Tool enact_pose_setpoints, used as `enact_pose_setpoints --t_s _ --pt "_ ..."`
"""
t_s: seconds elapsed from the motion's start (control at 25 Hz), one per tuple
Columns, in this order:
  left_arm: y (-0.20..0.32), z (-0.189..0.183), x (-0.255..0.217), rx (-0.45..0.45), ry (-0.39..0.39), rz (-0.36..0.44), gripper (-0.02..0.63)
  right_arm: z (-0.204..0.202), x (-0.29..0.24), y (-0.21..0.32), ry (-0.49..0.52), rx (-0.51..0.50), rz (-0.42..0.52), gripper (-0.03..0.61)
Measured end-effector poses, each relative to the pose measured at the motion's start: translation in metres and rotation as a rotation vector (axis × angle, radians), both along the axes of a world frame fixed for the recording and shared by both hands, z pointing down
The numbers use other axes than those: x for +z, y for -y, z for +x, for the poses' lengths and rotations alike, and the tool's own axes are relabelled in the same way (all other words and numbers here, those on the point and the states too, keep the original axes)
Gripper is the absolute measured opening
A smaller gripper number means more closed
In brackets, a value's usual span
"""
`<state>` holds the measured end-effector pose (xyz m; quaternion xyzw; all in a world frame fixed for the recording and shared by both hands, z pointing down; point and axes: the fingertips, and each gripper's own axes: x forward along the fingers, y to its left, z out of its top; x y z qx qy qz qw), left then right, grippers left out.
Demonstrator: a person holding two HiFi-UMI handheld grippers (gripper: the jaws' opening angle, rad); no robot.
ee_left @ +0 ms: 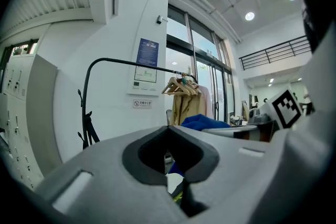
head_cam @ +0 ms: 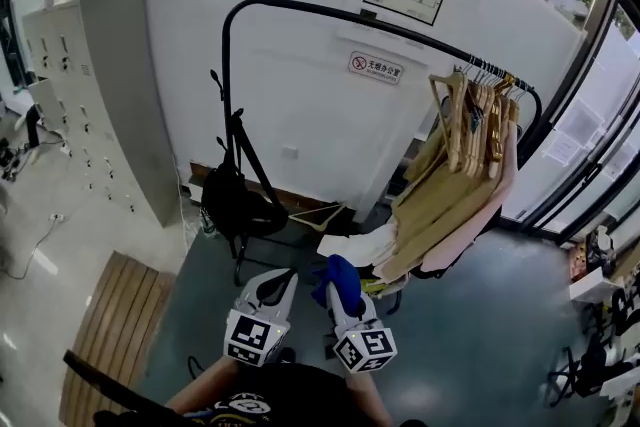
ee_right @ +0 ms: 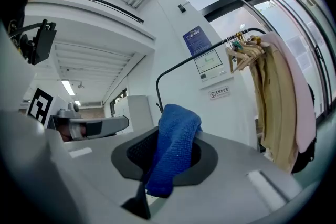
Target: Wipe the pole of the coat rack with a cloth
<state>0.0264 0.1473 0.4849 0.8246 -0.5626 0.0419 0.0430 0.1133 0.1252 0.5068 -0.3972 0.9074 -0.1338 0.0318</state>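
Note:
The black coat rack pole rises at the left of the rack and bends into a top rail running right. My right gripper is shut on a blue cloth, which stands up between its jaws. My left gripper is shut with nothing in it, held just left of the right one. Both are low in the head view, well short of the pole. From the left gripper view the pole and the blue cloth show ahead.
Wooden hangers with tan and pink coats hang at the rail's right end. A black bag hangs by the pole's foot. Grey lockers stand left, a wooden bench lower left, glass doors right.

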Motion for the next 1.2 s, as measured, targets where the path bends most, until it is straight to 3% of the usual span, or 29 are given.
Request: enact_pose_setpoints --t_s 0.36,0.56,0.72,1.0,1.08,1.2 --pt "0.092 -0.038 0.015 -0.092 0.016 -0.046 0.005 -0.049 -0.012 0.107 -0.012 -0.136 0.016 0.067" --pt "0.161 -0.081 0.002 -0.099 0.034 0.004 0.005 -0.108 -0.043 0.188 -0.011 -0.164 0.095 0.067" --pt "0.213 -0.141 -0.032 -0.125 0.023 0.069 0.005 -0.185 -0.11 0.257 -0.013 -0.213 0.241 0.067" --pt "0.294 -0.208 -0.066 0.0 0.007 0.1 0.005 -0.317 -0.28 0.35 0.075 -0.259 0.514 0.064" --pt "0.308 -0.219 -0.064 0.032 0.004 0.085 0.005 -0.344 -0.311 0.373 0.093 -0.236 0.538 0.066" --pt "0.324 -0.222 -0.05 0.08 0.002 0.05 0.005 -0.361 -0.327 0.411 0.14 -0.191 0.487 0.066"
